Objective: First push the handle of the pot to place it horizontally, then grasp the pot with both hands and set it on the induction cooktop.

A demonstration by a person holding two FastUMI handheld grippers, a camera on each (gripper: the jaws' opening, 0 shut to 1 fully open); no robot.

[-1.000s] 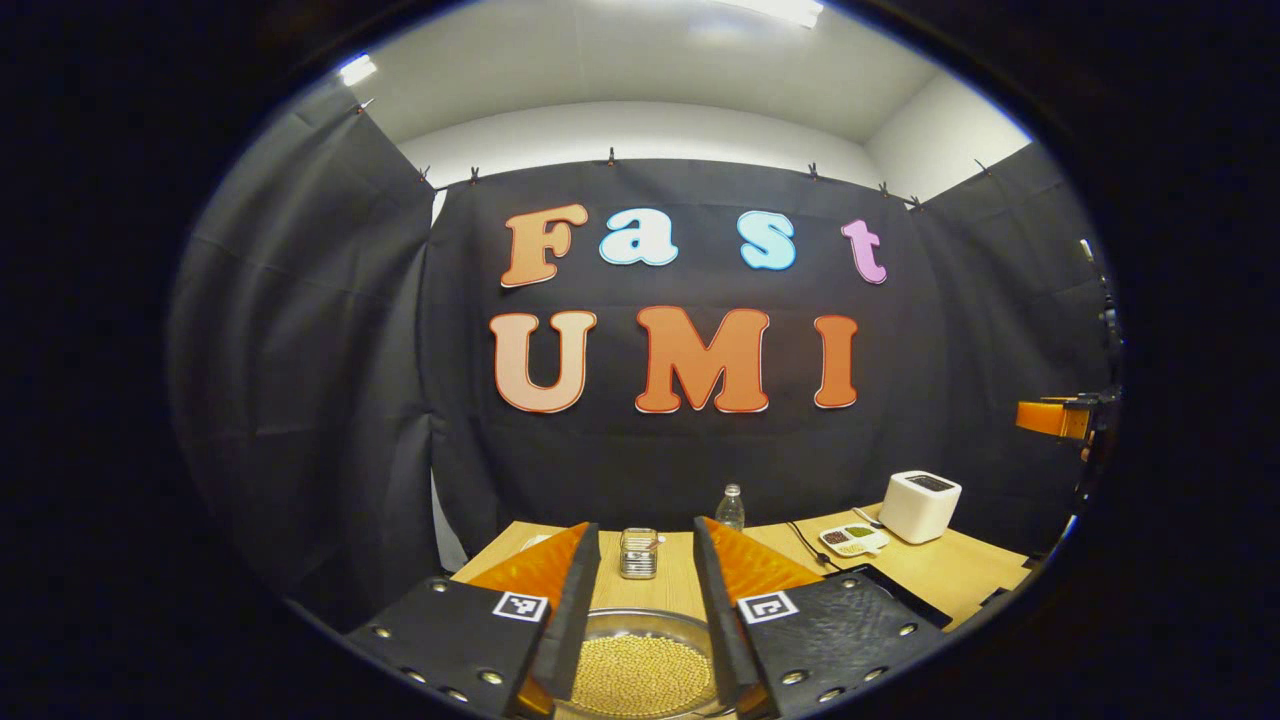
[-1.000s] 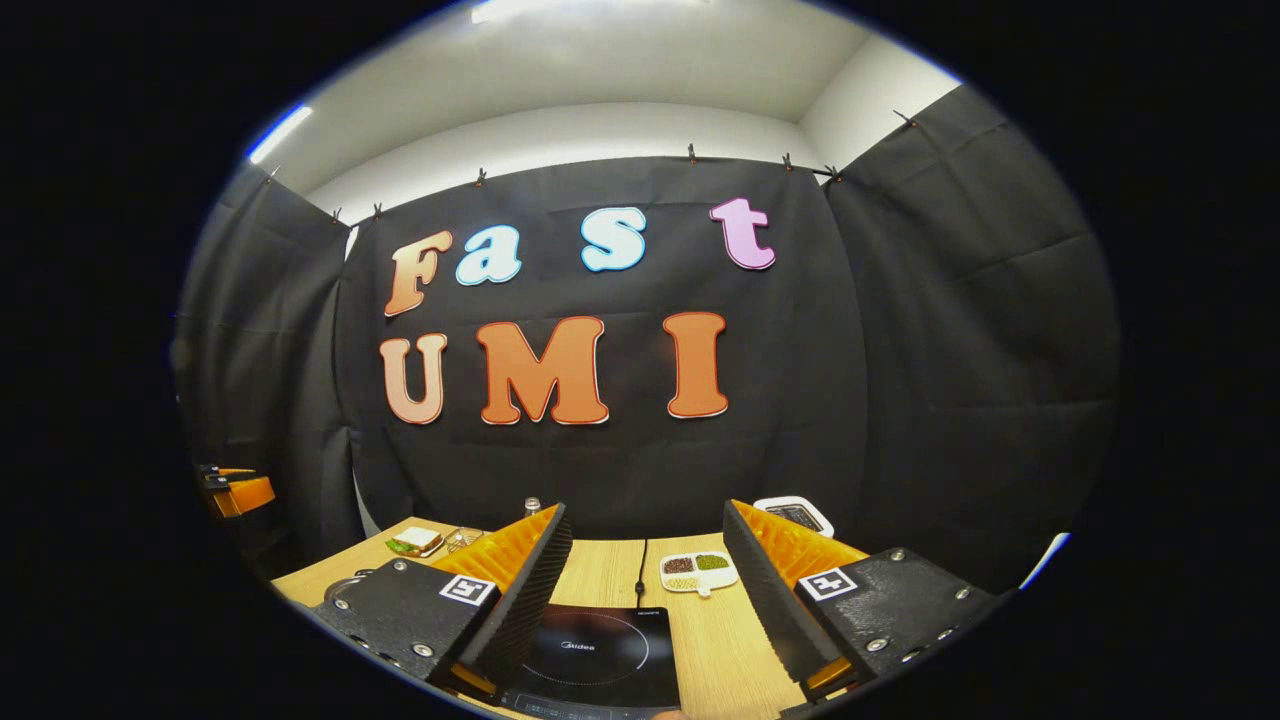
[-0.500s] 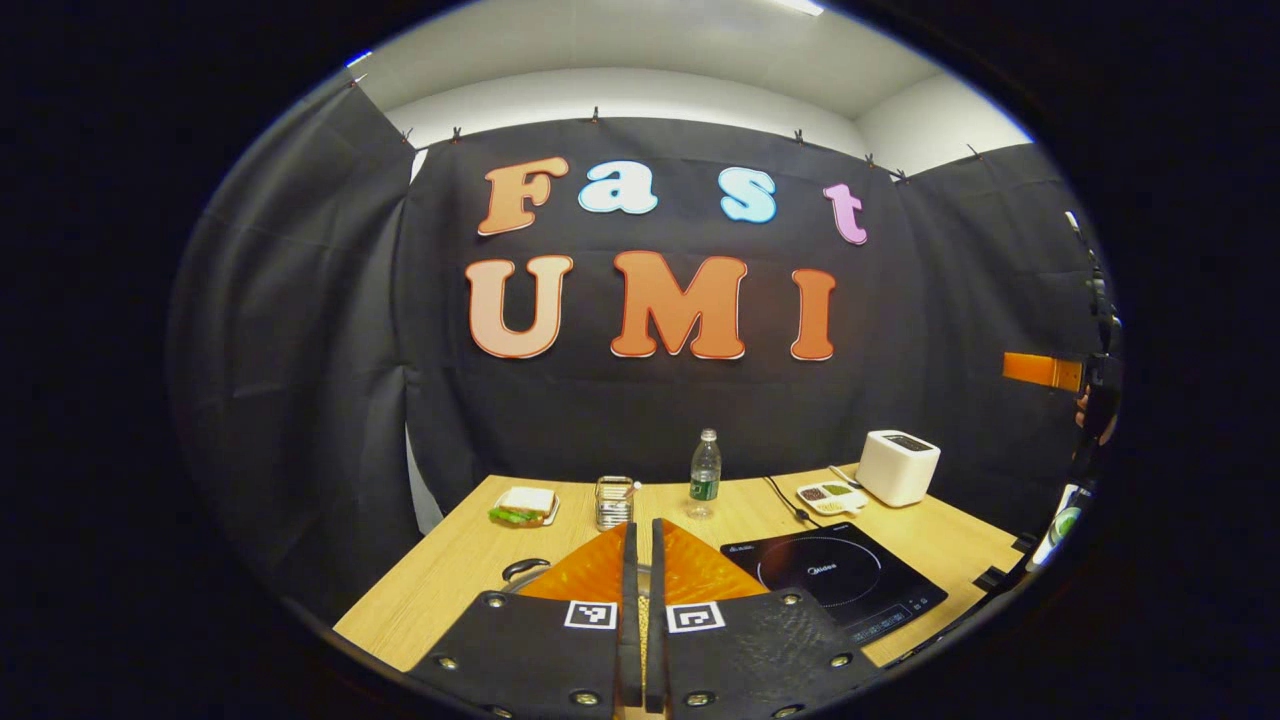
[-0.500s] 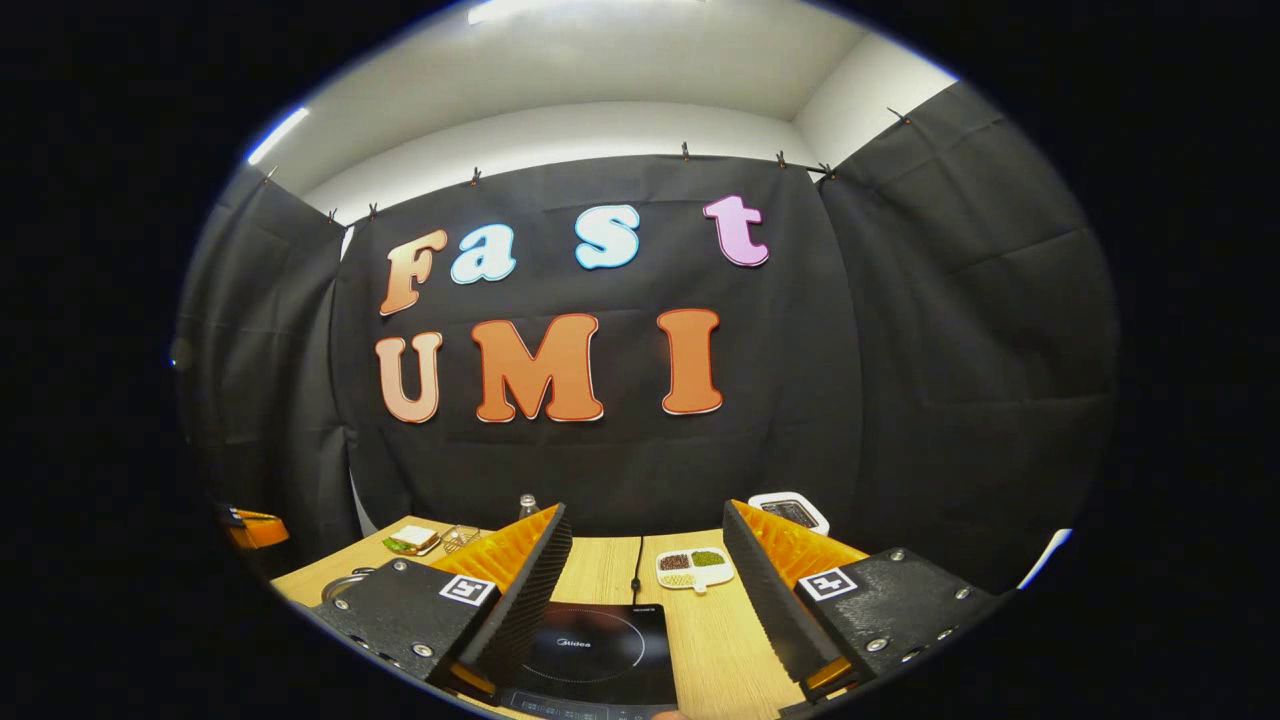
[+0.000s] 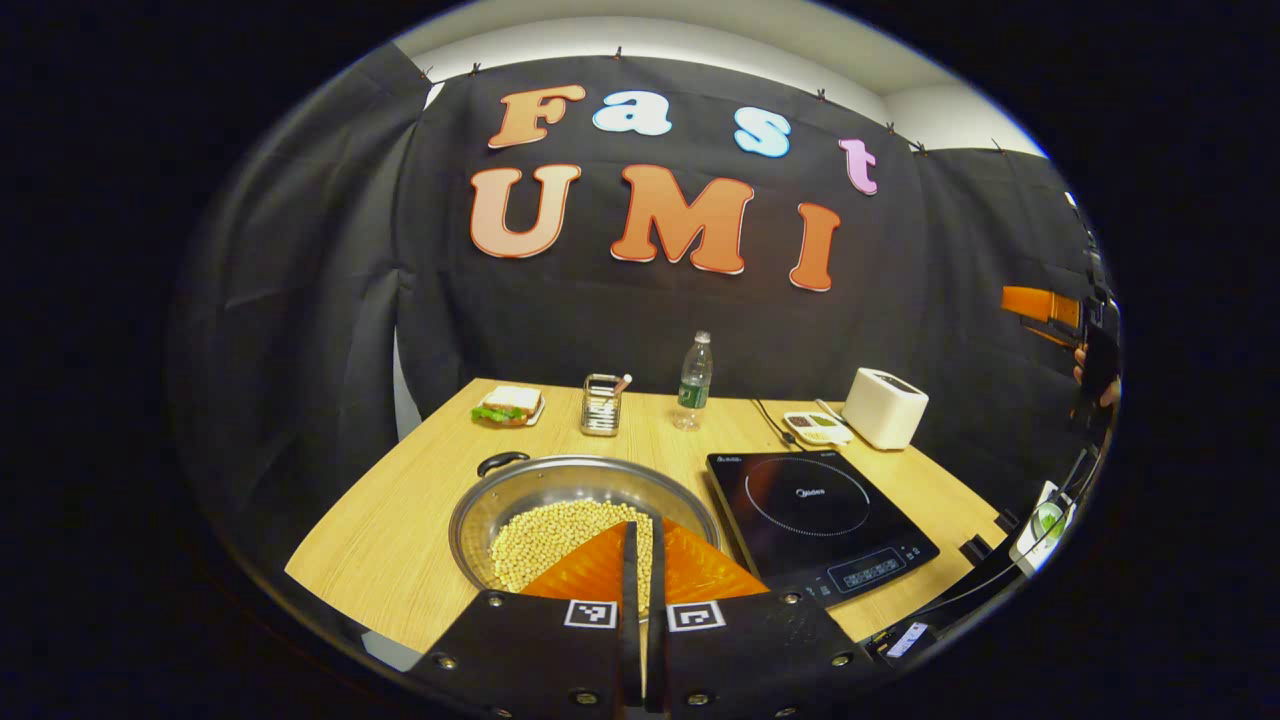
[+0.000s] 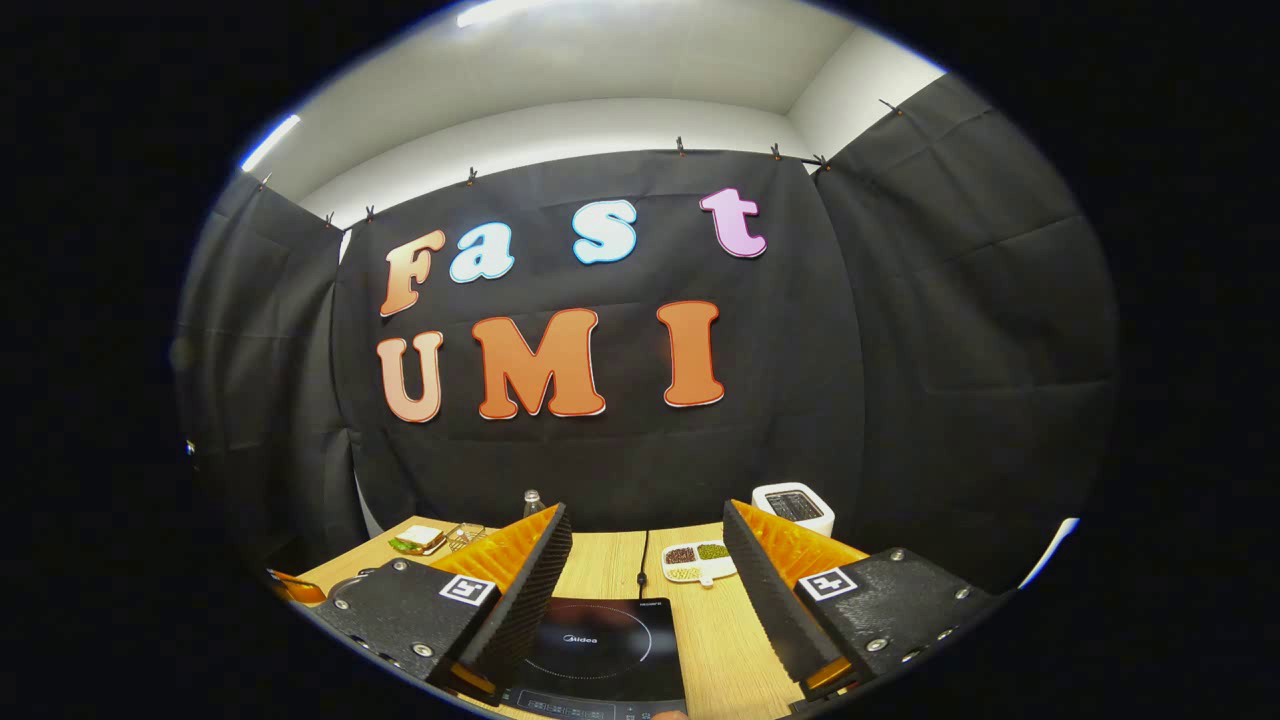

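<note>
Wide, shallow stainless steel pot [image 5: 583, 508] of pale round beans, resting on the light wooden surface [image 5: 400, 520], just beside the flat black induction cooktop [image 5: 820, 515] at its 3 o'clock. Not yet on the cooktop. Black loop handle [image 5: 500, 462] at the pot's 10 o'clock rim, seemingly lying about level, though too small to judge for sure. No grasp on the pot from either side, so, judging from this, the two-handed lift and the placing both remain to do.

Left hand-held gripper [image 5: 641, 560] hovering above the pot's near rim at 6 o'clock, tilted downward toward the beans, fingers drawn together with just a thin slit between them, nothing held. In the right gripper view, right hand-held gripper [image 6: 648, 570] raised and roughly level over the cooktop's near edge, aimed at the back wall, fingers spread wide, nothing between them. Farther off in the left gripper view, at 3 o'clock, part of that same gripper and the hand holding it.

Along the far edge of the surface, from 11 o'clock round to 2 o'clock: sandwich with green leaves on a small plate [image 5: 510, 406], small wire rack [image 5: 600, 404], clear plastic water bottle [image 5: 694, 381], white divided dish of beans [image 5: 816, 428], white boxy toaster [image 5: 884, 408].
</note>
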